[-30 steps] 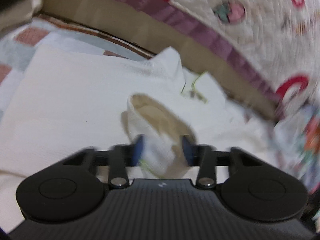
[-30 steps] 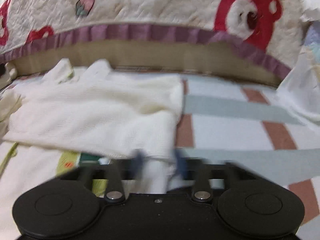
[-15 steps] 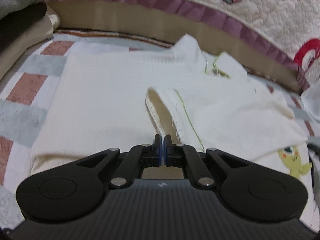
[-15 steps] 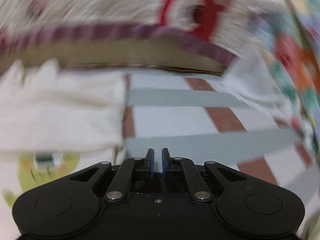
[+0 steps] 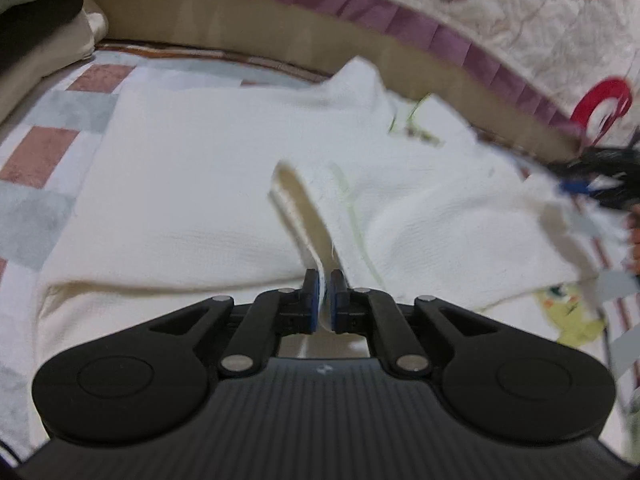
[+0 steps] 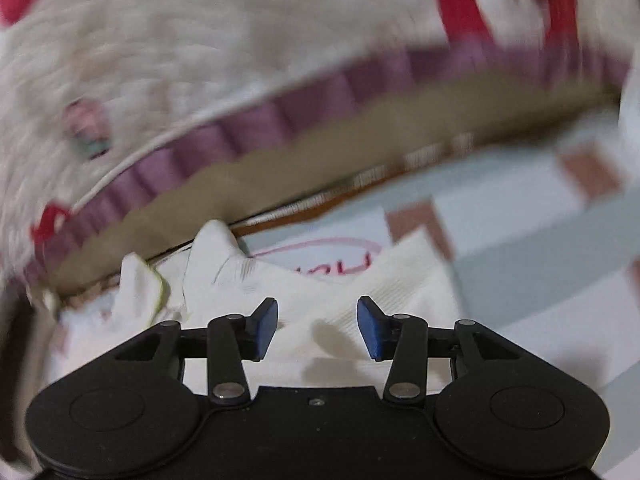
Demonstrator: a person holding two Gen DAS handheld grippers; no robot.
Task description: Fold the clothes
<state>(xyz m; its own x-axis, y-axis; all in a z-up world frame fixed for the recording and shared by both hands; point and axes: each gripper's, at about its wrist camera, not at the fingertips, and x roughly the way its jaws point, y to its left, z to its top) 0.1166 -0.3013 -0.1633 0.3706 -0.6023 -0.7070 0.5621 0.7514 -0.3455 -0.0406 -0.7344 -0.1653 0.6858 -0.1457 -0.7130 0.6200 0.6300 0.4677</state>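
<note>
The left gripper (image 5: 325,294) has its jaws pinched on a raised cuff of the cream garment (image 5: 208,184), which lies spread across the checked bedsheet (image 5: 44,148) — near the quilted cover (image 5: 540,28) at the far side. The right gripper (image 6: 317,326) hovers over the garment's right edge, jaws wide apart and holding nothing.

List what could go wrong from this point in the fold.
1. The left gripper pinches only a thin strip of the cream garment's sleeve cuff; a pull could slip it free.
2. The right gripper is open over the garment's far edge, holding nothing, so one-sided pulling might skew or bunch the folded layers.
3. The right wrist view is motion-blurred, suggesting fast movement; closing now may grab the checked sheet too.
</note>
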